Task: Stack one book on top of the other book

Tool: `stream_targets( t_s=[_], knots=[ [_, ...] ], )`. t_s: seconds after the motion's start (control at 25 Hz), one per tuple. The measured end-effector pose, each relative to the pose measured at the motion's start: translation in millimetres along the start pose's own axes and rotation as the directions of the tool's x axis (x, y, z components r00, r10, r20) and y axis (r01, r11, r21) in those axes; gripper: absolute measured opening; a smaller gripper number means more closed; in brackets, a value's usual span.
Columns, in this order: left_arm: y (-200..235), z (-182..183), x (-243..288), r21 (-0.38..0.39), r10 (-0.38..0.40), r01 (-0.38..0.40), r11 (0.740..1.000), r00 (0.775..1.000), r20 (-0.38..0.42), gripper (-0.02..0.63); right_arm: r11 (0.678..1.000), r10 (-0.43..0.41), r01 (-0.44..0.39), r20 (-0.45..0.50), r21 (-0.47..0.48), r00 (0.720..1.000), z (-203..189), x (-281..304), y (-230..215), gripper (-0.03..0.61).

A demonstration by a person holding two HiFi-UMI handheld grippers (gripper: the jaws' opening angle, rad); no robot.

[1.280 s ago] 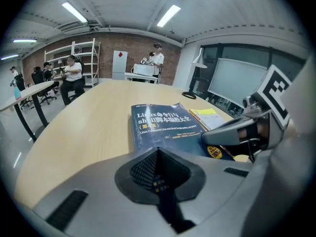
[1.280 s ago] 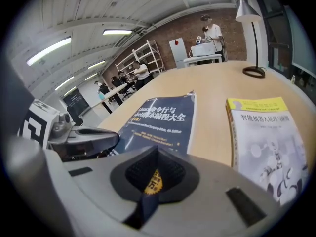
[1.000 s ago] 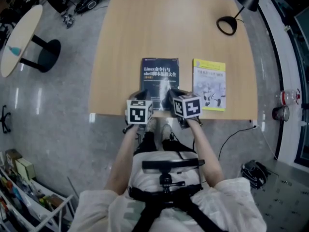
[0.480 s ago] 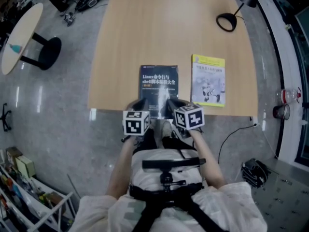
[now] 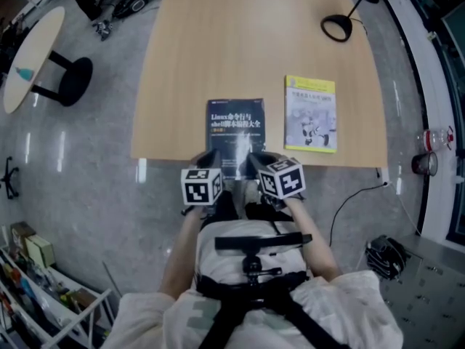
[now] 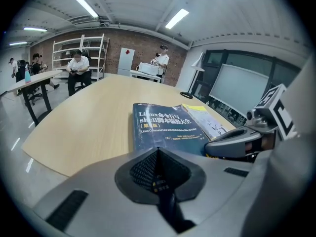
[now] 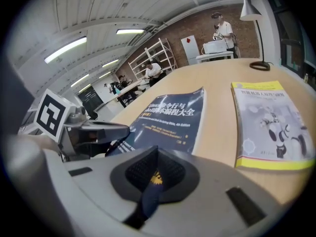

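"Overhead, what had changed?"

"The dark book [image 5: 236, 126] had slid toward the person and now overhung the near edge of the table [image 5: 218, 42], no longer level with the yellow book [image 5: 311, 113] beside it. I'd guess that overhang gives the jaws an edge to grab."

"And the left gripper's view?"

"The left gripper [image 6: 158, 152] was closed tight, its tip apparently on the cover, pinching nothing."

"The right's?"

"The right gripper [image 7: 157, 151] was the same. I counted two books, two grippers and one lamp [image 5: 338, 27]."

free: table [image 5: 182, 64] bare left and far | obstacles: blue book [image 5: 237, 126], yellow book [image 5: 311, 113], lamp base [image 5: 337, 28] far right
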State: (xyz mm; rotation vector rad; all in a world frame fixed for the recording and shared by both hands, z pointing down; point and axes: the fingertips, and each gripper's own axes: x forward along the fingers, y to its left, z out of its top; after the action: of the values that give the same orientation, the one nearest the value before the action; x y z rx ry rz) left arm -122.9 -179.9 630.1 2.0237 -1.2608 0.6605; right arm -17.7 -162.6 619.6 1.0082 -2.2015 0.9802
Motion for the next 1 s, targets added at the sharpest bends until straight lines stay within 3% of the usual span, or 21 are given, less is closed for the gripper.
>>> stream_targets(
  t_s=[0.12,0.24,0.32,0.4,0.56,0.68,0.8,0.88,0.92,1.0],
  knots=[
    [0,0,-1,0.019,-0.040,0.039,0.999,0.998,0.047,0.002,0.997,0.071,-0.071,0.011,0.019,0.997,-2,-3,1,0.005],
    [9,-2,-11,0.020,-0.014,0.012,1.000,0.997,0.078,0.002,0.988,0.148,-0.147,-0.017,0.035,0.989,-8,-6,5,0.003],
    [13,-2,-21,0.002,-0.012,0.012,1.000,0.995,0.096,0.002,0.992,0.124,-0.124,-0.019,0.025,0.992,-9,-12,-1,0.002],
    [15,-1,-31,-0.046,-0.057,0.062,0.997,0.991,0.118,0.002,0.995,0.097,-0.097,-0.009,0.029,0.995,-9,-18,-7,0.002],
    [21,-7,-44,-0.120,-0.123,0.137,0.983,0.986,0.116,0.002,0.991,0.101,-0.101,0.005,0.090,0.995,-15,-32,-13,0.064],
    [24,-19,-42,-0.148,-0.128,0.135,0.980,0.990,0.058,0.003,0.987,0.113,-0.112,-0.001,0.111,0.994,-22,-39,-14,0.148],
    [24,-26,-35,-0.189,-0.142,0.144,0.971,0.990,0.027,0.063,0.994,0.073,-0.070,-0.030,0.086,0.997,-30,-39,-20,0.196],
    [15,-29,-28,-0.260,-0.225,0.226,0.939,0.974,0.032,0.291,0.995,0.051,-0.048,-0.035,0.090,0.998,-34,-39,-24,0.224],
    [11,-31,-25,-0.293,-0.267,0.265,0.919,0.963,0.035,0.350,0.993,0.054,-0.051,-0.032,0.103,0.998,-35,-39,-23,0.243],
    [6,-39,-22,-0.316,-0.307,0.297,0.901,0.952,0.019,0.357,0.988,0.074,-0.069,-0.027,0.138,0.997,-37,-39,-21,0.249]
  ],
)
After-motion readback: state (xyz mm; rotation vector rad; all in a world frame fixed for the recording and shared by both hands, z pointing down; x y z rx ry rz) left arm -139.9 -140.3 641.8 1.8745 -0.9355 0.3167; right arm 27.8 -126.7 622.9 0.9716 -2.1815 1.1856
